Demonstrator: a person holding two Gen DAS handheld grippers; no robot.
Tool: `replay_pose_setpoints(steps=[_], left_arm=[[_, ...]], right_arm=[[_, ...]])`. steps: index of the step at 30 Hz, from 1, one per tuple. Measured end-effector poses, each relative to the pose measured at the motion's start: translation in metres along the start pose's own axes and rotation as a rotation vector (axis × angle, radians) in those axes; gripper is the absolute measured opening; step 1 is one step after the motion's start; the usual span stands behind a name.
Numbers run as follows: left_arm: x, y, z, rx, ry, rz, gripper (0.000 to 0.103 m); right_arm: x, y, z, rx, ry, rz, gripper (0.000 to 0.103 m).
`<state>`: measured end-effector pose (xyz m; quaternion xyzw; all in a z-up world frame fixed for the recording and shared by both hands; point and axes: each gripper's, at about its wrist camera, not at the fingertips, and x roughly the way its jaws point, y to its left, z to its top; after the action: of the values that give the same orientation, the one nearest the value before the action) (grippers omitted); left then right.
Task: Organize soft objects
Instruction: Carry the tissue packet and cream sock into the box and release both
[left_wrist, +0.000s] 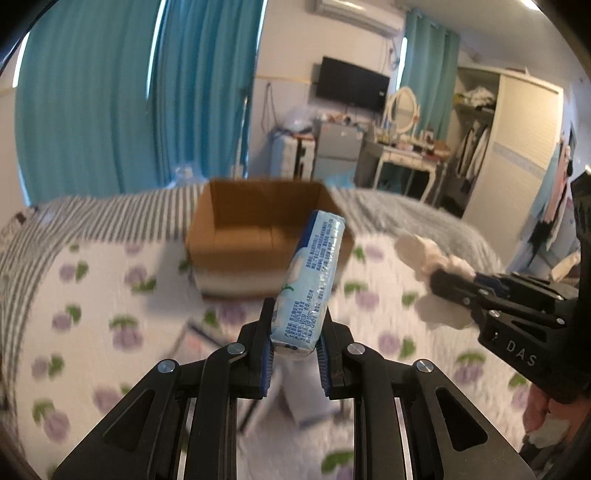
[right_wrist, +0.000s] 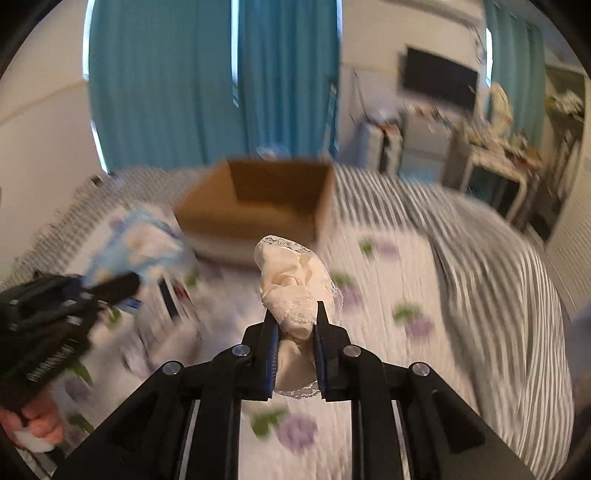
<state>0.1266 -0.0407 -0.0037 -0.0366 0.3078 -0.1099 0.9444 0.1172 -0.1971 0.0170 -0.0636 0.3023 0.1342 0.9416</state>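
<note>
My left gripper is shut on a light blue tissue pack and holds it upright above the bed, in front of the open cardboard box. My right gripper is shut on a bunched cream lace cloth, also held above the bed in front of the box. In the left wrist view the right gripper shows at the right with the cloth. In the right wrist view the left gripper shows at the left with the blurred blue pack.
The box sits on a bed with a white quilt printed with purple fruit and a grey striped blanket. Flat packets lie on the quilt below my left gripper. Teal curtains, a dressing table and a wardrobe stand beyond.
</note>
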Motion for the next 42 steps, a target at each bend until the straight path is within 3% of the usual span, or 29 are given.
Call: replay_pose_setpoints(steps=[4, 8, 14, 15, 17, 18, 19, 21, 23, 29, 34, 35, 36, 37, 40, 42], left_arm=[[0.02, 0.015, 0.048, 0.017, -0.039, 0.037, 0.019], [0.064, 0.036, 0.086, 0.014, -0.015, 0.091, 0.019], [0.132, 0.059, 0.099, 0.044, 0.018, 0.107, 0.022], [0.143, 0.062, 0.097, 0.042, 0.037, 0.093, 0.023], [0.16, 0.068, 0.096, 0.039, 0.072, 0.077, 0.025], [0.168, 0.07, 0.093, 0.044, 0.081, 0.067, 0.034], [0.172, 0.071, 0.09, 0.057, 0.084, 0.067, 0.039], [0.172, 0.068, 0.086, 0.074, 0.054, 0.064, 0.055], [0.167, 0.065, 0.086, 0.077, 0.032, 0.066, 0.061], [0.126, 0.056, 0.106, 0.088, -0.029, 0.078, 0.062], [0.041, 0.034, 0.131, 0.125, -0.146, 0.083, 0.062], [0.017, 0.03, 0.136, 0.13, -0.181, 0.067, 0.065], [-0.005, 0.027, 0.139, 0.132, -0.213, 0.056, 0.078], [-0.024, 0.024, 0.141, 0.129, -0.246, 0.055, 0.084], [-0.079, 0.022, 0.143, 0.131, -0.334, 0.056, 0.087], [-0.102, 0.023, 0.142, 0.126, -0.348, 0.076, 0.088]], right_arm=[[0.022, 0.011, 0.067, -0.029, -0.07, 0.043, 0.016], [0.066, 0.014, 0.112, -0.005, -0.041, 0.046, 0.016], [0.139, -0.002, 0.134, 0.059, -0.017, 0.068, 0.018], [0.149, -0.006, 0.133, 0.073, -0.008, 0.073, 0.025], [0.169, -0.019, 0.127, 0.105, 0.017, 0.08, 0.048], [0.173, -0.023, 0.124, 0.115, 0.02, 0.079, 0.073], [0.176, -0.028, 0.119, 0.132, 0.012, 0.081, 0.078], [0.18, -0.035, 0.113, 0.158, 0.003, 0.102, 0.078], [0.176, -0.039, 0.112, 0.171, -0.005, 0.104, 0.078], [0.127, -0.038, 0.125, 0.161, -0.068, 0.078, 0.079], [0.048, -0.022, 0.145, 0.118, -0.144, 0.05, 0.08], [0.024, -0.017, 0.151, 0.105, -0.168, 0.049, 0.08], [0.006, -0.014, 0.155, 0.095, -0.19, 0.047, 0.081], [-0.014, -0.009, 0.157, 0.083, -0.211, 0.041, 0.084], [-0.072, 0.0, 0.161, 0.055, -0.273, 0.026, 0.093], [-0.107, 0.004, 0.159, 0.033, -0.308, 0.004, 0.096]])
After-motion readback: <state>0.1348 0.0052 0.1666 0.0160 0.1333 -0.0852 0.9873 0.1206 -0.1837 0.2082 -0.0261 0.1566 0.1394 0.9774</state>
